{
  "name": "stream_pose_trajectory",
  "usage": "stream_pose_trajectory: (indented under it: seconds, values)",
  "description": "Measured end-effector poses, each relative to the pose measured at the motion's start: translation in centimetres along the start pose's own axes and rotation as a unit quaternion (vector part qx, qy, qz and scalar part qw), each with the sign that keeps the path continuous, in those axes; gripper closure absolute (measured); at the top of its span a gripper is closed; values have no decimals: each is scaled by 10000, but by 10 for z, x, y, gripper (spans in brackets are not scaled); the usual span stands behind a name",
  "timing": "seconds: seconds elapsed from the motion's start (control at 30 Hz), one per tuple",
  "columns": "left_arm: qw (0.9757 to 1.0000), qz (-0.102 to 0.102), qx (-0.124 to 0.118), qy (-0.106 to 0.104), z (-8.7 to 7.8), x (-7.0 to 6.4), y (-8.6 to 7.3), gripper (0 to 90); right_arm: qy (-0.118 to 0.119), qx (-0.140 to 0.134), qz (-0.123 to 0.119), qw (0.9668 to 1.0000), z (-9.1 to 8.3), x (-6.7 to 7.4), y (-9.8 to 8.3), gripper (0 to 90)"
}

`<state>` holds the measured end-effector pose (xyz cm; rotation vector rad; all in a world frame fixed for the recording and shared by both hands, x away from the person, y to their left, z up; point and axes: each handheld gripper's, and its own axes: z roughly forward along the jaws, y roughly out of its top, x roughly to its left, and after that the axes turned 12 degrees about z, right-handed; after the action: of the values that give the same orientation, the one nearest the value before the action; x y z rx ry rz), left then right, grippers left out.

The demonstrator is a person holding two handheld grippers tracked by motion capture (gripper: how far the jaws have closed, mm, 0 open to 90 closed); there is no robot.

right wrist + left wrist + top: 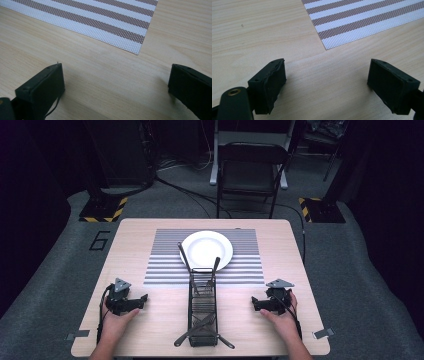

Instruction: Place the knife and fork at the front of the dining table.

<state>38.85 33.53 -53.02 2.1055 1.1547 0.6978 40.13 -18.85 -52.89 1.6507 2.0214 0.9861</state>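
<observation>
Midway along the table's (pixel 150 330) near edge lies one wire rack (pixel 203 310), one plate (pixel 206 250) beyond it on one striped mat (pixel 165 265). Two grippers flank the rack, left (pixel 143 298) and right (pixel 254 303), both jaws wide open, empty.

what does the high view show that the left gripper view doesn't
The high view takes in the white plate, the black wire rack with utensils lying in it, a folding chair beyond the table, and both hands, the left hand-held gripper and the right hand-held gripper. The left gripper view gives a close look at that gripper's pads, standing wide apart over bare wood. Both show the striped placemat and the wooden table.
</observation>
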Motion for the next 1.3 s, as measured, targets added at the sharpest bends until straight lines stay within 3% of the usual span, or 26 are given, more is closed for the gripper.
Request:
stream_pose_trajectory:
  seconds: [0.63, 0.93, 1.0, 1.1, 1.2, 1.3]
  values:
    - [10000, -61, -13, 55, 2, -1, 1, 149, 52, -57, -92, 9999, -3, -1, -3, 33]
    - [10000, -60, -12, 56, 2, -1, 1, 149, 8, -100, 24, 9999, -4, -1, -3, 80]
    - [10000, -60, 4, 41, 2, -1, 2, 149, -10, -98, 35, 9999, -7, -1, -2, 161]
    - [10000, -50, 18, 33, 2, 0, 2, 149, 56, -20, 19, 10000, -10, -3, 0, 171]
    - [10000, -52, 19, 36, 2, -1, 2, 149, 143, -55, 66, 9999, -16, -3, 2, 237]
    - [10000, -42, 61, 17, 1, 0, 2, 148, 291, -104, -86, 9995, -27, 5, 4, 347]
